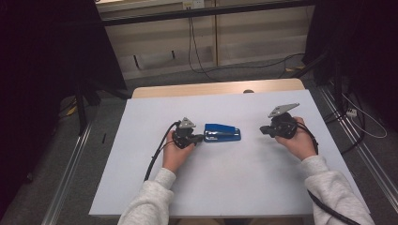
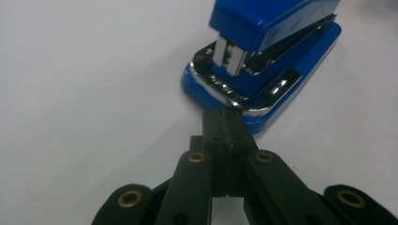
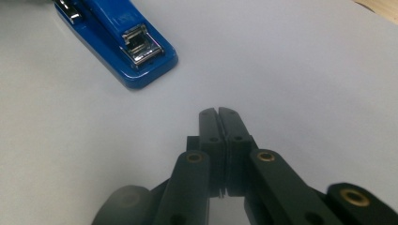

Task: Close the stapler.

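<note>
A blue stapler (image 1: 223, 132) is seen lying on the white table (image 1: 225, 183). The left gripper (image 1: 199, 138), jaws together, touches its end; the right gripper (image 1: 263, 130), closed and empty, is held well apart.

No lettering can be read anywhere; the blue stapler (image 1: 222, 132) carries a pale mark on its top — too small and blurred to make out.

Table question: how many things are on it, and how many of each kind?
Blue stapler: 1
Black grippers, left gripper and right gripper: 2
Total: 3 things on or over the white table.
</note>
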A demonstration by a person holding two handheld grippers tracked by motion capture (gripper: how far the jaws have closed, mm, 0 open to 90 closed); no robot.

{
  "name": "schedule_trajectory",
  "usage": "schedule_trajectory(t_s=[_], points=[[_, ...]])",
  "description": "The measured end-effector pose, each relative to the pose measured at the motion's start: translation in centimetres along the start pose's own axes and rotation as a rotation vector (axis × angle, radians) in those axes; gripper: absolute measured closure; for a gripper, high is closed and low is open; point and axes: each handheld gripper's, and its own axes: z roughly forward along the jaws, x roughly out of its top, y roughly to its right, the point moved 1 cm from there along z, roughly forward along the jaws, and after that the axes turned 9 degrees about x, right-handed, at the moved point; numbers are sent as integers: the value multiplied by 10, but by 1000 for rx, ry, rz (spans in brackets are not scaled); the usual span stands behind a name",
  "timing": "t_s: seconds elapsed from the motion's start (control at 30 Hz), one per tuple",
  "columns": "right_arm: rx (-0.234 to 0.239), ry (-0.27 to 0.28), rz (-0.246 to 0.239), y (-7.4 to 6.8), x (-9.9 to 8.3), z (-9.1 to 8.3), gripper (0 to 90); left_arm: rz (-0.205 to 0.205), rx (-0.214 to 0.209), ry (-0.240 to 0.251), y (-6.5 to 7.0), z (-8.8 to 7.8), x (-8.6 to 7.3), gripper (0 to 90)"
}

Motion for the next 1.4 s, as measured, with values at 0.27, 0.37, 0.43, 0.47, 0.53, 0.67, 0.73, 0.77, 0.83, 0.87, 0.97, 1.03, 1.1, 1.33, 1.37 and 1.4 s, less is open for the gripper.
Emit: schedule_trajectory(t_s=[0.27,0.37,0.43,0.47,0.53,0.67,0.73,0.77,0.83,0.87,0.97,1.03,1.1,1.33,1.37,1.4], points=[[-25,42,60,2,-3,1,591,-69,35,29,-8,-17,1,668],[-19,69,81,1,-3,0,511,-113,26,55,-10,-27,0,469],[-10,79,101,0,-3,0,448,-108,13,71,-10,-34,-1,433],[-5,88,113,-1,-4,-1,404,-107,11,70,-10,-37,-1,358],[2,87,124,-2,-5,-2,346,-89,2,81,-9,-44,-2,339],[16,123,174,-4,-12,-12,256,-129,-29,99,-7,-56,-5,239],[16,144,195,-6,-15,-18,232,-124,-25,108,-7,-62,-7,212],[15,146,196,-7,-17,-19,226,-125,-24,111,-7,-65,-8,200],[12,148,197,-11,-20,-23,206,-138,-16,122,-9,-71,-10,181],[10,152,195,-12,-21,-25,202,-150,-16,127,-10,-74,-12,169],[16,160,200,-19,-26,-29,188,-154,-12,130,-13,-82,-18,138],[17,156,190,-25,-29,-30,171,-156,-15,129,-13,-87,-22,123],[23,144,178,-31,-31,-29,160,-170,-27,146,-12,-92,-27,118],[37,145,143,-46,-34,-35,139,-191,-3,147,-18,-109,-43,105],[39,148,142,-47,-34,-35,139,-194,1,151,-18,-112,-44,103],[45,151,141,-49,-35,-36,138,-194,5,150,-18,-114,-45,103]])
